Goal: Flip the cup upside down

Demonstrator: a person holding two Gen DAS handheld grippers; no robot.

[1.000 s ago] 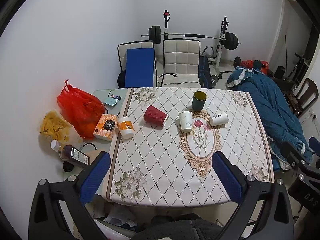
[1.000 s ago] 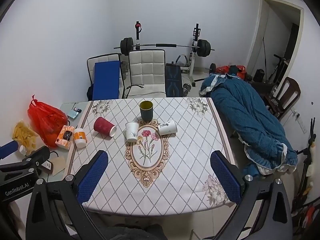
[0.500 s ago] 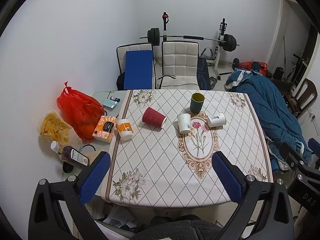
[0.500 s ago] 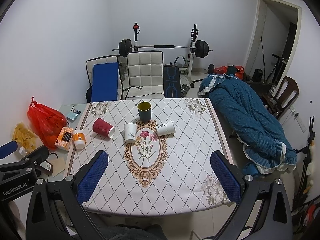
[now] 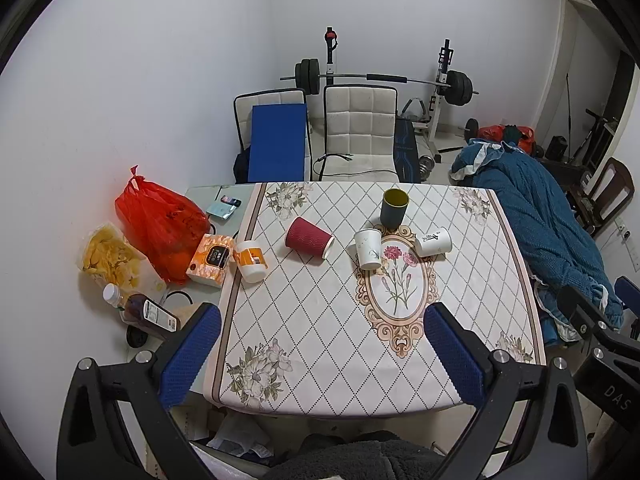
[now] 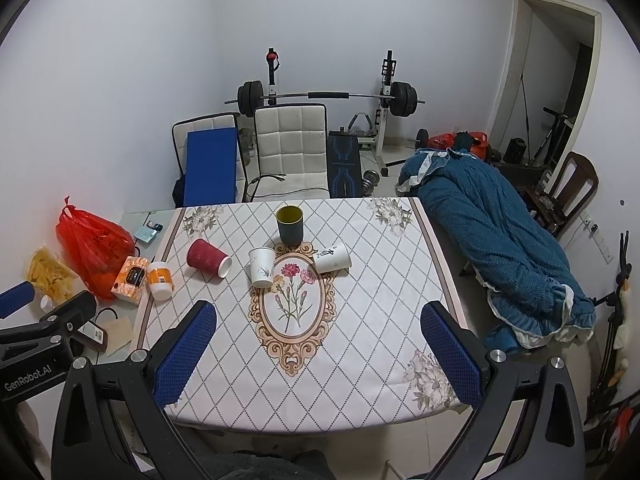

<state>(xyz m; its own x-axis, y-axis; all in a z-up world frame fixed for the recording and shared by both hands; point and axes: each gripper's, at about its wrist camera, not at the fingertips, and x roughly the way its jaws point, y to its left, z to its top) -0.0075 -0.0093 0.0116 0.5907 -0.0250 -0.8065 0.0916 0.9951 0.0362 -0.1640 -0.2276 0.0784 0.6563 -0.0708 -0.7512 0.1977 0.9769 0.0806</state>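
Observation:
Several cups sit at the far half of the table (image 5: pixel 320 320). A dark green cup (image 5: pixel 394 208) (image 6: pixel 289 225) stands upright. A white paper cup (image 5: pixel 369 249) (image 6: pixel 261 267) stands upright in front of it. A red ribbed cup (image 5: pixel 308 237) (image 6: pixel 208 263) lies on its side. A white cup with writing (image 5: pixel 433 241) (image 6: pixel 332 257) lies on its side. An orange-and-white cup (image 5: pixel 250 260) (image 6: pixel 160 280) stands at the left edge. My left gripper (image 5: pixel 322 356) and right gripper (image 6: pixel 318 354) are both open and empty, high above the table's near edge.
Left of the table lie a red bag (image 5: pixel 160 224), an orange box (image 5: pixel 211 260), a snack bag (image 5: pixel 108 260) and a brown bottle (image 5: pixel 148 314). Two chairs (image 5: pixel 360 136) and a barbell rack (image 5: pixel 380 80) stand behind. A blue blanket (image 5: pixel 540 220) lies to the right.
Both grippers have drawn slightly back and up, so the table looks a little smaller and farther. The cups have not moved.

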